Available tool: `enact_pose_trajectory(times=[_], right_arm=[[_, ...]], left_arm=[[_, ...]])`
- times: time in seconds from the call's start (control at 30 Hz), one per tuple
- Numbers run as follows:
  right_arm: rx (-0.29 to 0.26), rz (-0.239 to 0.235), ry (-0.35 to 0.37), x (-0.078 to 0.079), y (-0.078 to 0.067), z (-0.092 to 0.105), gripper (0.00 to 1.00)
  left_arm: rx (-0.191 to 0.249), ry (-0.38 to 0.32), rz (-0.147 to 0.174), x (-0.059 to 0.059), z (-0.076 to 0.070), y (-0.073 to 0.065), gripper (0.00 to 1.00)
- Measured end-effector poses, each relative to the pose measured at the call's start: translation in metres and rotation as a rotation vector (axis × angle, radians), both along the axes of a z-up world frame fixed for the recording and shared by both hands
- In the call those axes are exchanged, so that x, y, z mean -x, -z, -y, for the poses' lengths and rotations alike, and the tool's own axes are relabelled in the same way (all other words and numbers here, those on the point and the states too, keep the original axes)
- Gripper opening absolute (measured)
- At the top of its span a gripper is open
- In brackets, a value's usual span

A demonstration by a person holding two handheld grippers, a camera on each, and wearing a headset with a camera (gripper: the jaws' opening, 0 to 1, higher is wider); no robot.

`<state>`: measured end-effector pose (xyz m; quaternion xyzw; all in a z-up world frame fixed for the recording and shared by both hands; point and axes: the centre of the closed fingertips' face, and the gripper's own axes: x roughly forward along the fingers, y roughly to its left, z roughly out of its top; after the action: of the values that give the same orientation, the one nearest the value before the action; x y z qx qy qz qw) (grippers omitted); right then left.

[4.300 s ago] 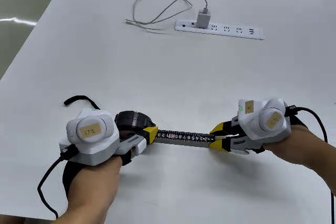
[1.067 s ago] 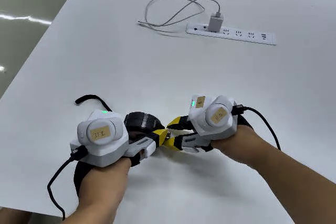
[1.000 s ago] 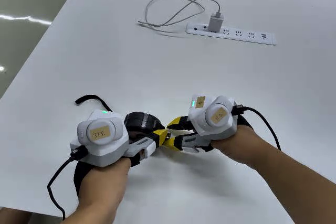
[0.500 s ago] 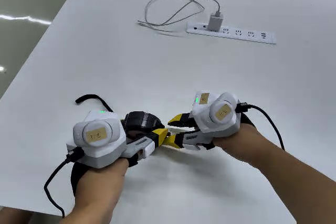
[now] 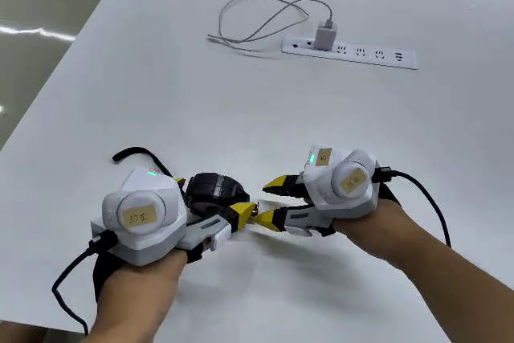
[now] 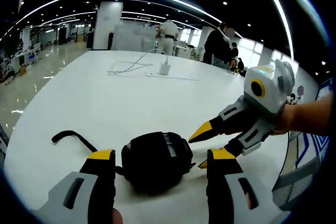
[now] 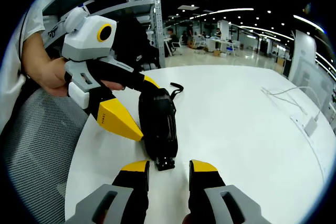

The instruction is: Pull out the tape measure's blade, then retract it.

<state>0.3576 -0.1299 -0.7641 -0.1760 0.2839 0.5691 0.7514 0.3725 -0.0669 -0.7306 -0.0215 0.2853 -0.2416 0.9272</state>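
Tape measure (image 5: 210,192) blade apparently retracted now.

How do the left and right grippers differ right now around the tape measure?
The left gripper clamps the tape measure between its jaws; the right gripper stands open, holding nothing. The left gripper sits around the case, the right gripper just off its blade mouth. Both have yellow-tipped jaws and face each other.
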Motion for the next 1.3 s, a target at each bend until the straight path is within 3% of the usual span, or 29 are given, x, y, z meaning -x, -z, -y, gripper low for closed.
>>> enact_pose_trajectory(times=[0.23, 0.3, 0.7, 0.83, 1.3], right_arm=[[-0.023, 0.004, 0.055, 0.008, -0.010, 0.014, 0.31], [-0.026, 0.011, 0.075, 0.009, -0.012, 0.019, 0.34], [-0.021, 0.031, 0.176, 0.016, -0.016, 0.047, 0.46], [-0.019, 0.037, 0.196, 0.018, -0.018, 0.055, 0.50], [-0.001, 0.047, 0.279, 0.030, -0.023, 0.100, 0.63]], left_arm=[[-0.025, 0.071, 0.019, 0.012, -0.005, -0.003, 0.68], [-0.056, 0.100, 0.030, 0.015, -0.007, -0.003, 0.68], [-0.049, 0.209, 0.050, 0.032, -0.016, -0.011, 0.74], [-0.046, 0.218, 0.040, 0.036, -0.024, -0.010, 0.76], [-0.072, 0.275, 0.052, 0.049, -0.045, -0.014, 0.79]])
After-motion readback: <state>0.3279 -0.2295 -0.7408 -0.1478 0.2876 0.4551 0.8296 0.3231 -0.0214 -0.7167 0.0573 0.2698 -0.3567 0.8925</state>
